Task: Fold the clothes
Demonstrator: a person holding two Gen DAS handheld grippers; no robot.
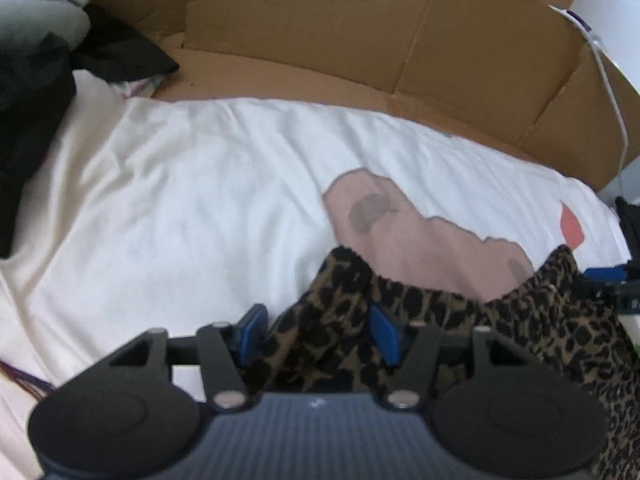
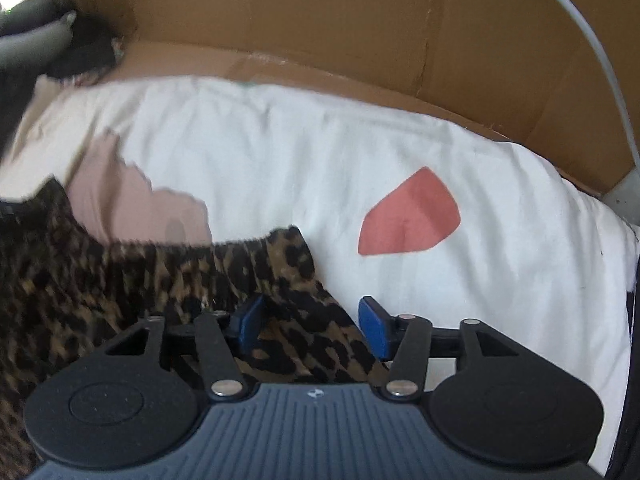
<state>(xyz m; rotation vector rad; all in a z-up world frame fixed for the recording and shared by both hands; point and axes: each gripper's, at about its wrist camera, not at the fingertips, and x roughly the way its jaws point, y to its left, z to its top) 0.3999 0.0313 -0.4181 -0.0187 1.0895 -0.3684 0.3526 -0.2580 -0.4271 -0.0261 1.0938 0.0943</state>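
Note:
A leopard-print garment (image 1: 520, 328) lies on a white sheet (image 1: 180, 208), its gathered edge towards the cardboard. My left gripper (image 1: 318, 332) is open over the garment's left corner. A fold of the fabric rises between the blue pads (image 1: 252, 328), and there is a gap at the left pad. In the right wrist view the same garment (image 2: 120, 280) spreads to the left. My right gripper (image 2: 312, 324) is open over its right corner; fabric lies between the blue pads (image 2: 374, 328), and bare sheet (image 2: 440, 140) shows at the right pad.
A cardboard wall (image 1: 360, 32) stands along the far side of the sheet. Dark and grey clothes (image 1: 36, 80) are piled at the far left. The sheet carries a pink patch (image 1: 400, 232) and a red patch (image 2: 408, 220). A white cable (image 2: 600, 60) hangs at the right.

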